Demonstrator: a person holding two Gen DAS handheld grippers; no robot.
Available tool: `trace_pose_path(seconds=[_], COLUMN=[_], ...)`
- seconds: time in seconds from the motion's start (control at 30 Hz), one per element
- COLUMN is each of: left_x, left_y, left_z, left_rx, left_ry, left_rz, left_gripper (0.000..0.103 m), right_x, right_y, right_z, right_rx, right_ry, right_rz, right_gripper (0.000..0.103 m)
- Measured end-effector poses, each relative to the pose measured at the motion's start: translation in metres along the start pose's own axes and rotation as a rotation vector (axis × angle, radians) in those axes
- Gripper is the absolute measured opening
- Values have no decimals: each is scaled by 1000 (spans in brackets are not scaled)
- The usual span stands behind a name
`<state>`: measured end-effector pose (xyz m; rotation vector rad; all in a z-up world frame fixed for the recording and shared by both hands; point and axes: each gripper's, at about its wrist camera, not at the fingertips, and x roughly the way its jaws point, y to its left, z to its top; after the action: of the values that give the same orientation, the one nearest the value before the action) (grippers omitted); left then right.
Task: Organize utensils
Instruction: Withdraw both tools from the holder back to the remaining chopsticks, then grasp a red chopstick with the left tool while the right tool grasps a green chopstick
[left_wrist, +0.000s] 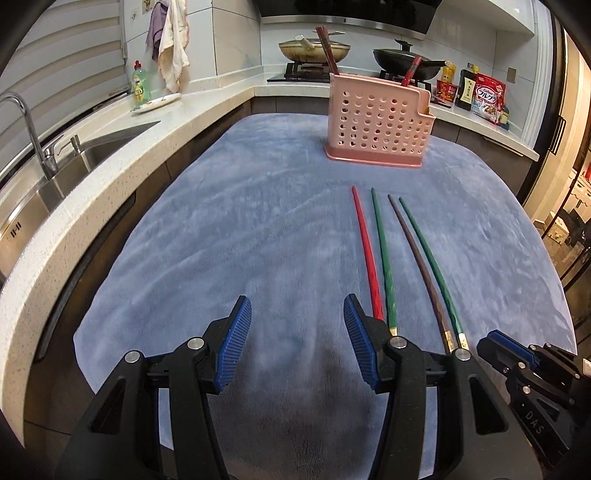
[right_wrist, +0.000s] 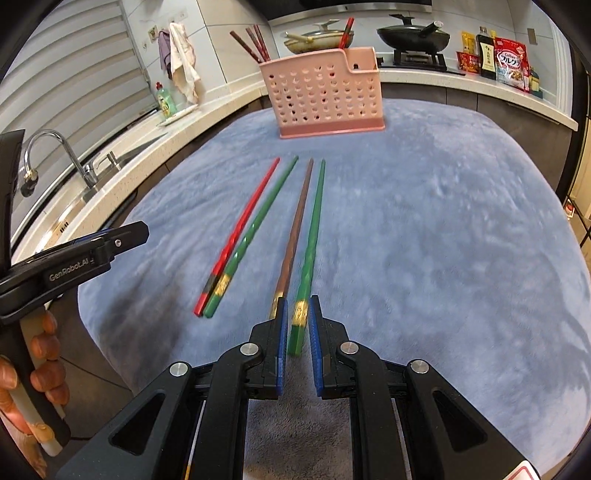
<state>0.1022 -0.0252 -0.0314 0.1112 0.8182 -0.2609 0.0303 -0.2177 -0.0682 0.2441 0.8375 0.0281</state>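
Several chopsticks lie side by side on the blue cloth: a red one (right_wrist: 243, 229), a green one (right_wrist: 258, 225), a brown one (right_wrist: 295, 229) and a second green one (right_wrist: 312, 236). My right gripper (right_wrist: 297, 314) has its blue pads close on either side of the second green chopstick's thick end, with small gaps still showing. My left gripper (left_wrist: 297, 314) is open and empty, low over the cloth just left of the red chopstick (left_wrist: 364, 251). A pink perforated holder (left_wrist: 380, 122) stands at the far end with several chopsticks in it; it also shows in the right wrist view (right_wrist: 325, 96).
The blue cloth (left_wrist: 221, 229) covers the table. A counter with a sink (left_wrist: 74, 162) and tap runs along the left. A stove with two pans (left_wrist: 402, 61) and food packets (left_wrist: 487, 98) sit on the back counter.
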Motion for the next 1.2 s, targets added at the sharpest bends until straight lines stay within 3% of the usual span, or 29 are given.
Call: trace_pose_path(seconds=[0.63, 0.83, 1.2], left_x=[16, 19, 31], left_y=[-2, -7, -22], left_z=[-17, -19, -19], left_rx=[-15, -7, -22], left_ry=[59, 71, 108], left_rz=[-22, -31, -100], left_gripper=[50, 50, 50], right_x=[23, 24, 18], right_y=[2, -1, -26], right_z=[-9, -10, -10], right_rx=[-18, -19, 52], right_ry=[37, 32, 26], right_rz=[-20, -31, -36], right_gripper=[12, 8, 7])
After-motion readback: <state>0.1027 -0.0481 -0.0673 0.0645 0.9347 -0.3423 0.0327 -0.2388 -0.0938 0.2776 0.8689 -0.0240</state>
